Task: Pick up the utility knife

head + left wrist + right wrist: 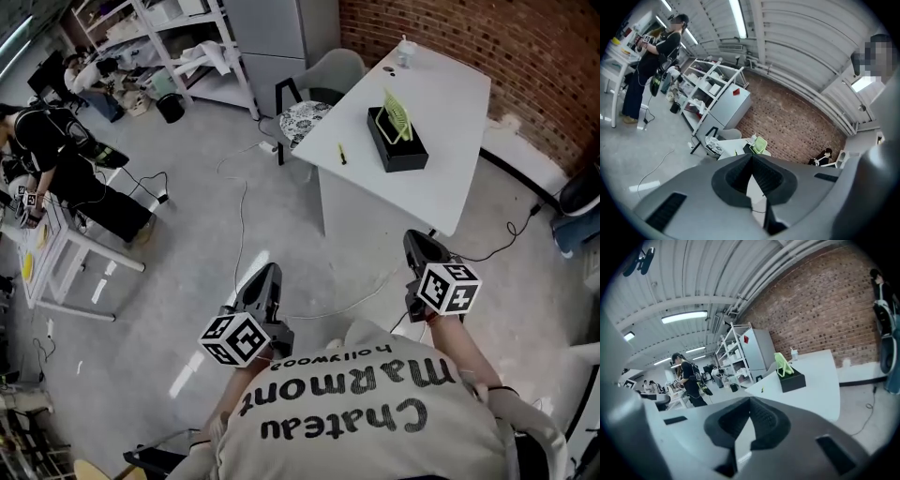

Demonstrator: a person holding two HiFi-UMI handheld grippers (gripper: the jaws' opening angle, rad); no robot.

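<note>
The utility knife (341, 153) is a small yellow-green stick lying near the left edge of the white table (445, 103) ahead of me. In the right gripper view the knife (762, 389) shows as a tiny speck on that table. My left gripper (268, 272) is over the grey floor, well short of the table, shut with nothing between its jaws. My right gripper (419, 241) hangs just before the table's near corner, also shut and empty. In both gripper views the dark pads (751, 158) (750, 401) meet at their tips.
A black box (398, 147) with a green rack (397, 112) stands mid-table, a cup (405, 52) at its far end. A chair (314, 94) is at the table's left. Cables (239, 202) trail over the floor. A person (56, 141) stands at a small white table (56, 258), far left.
</note>
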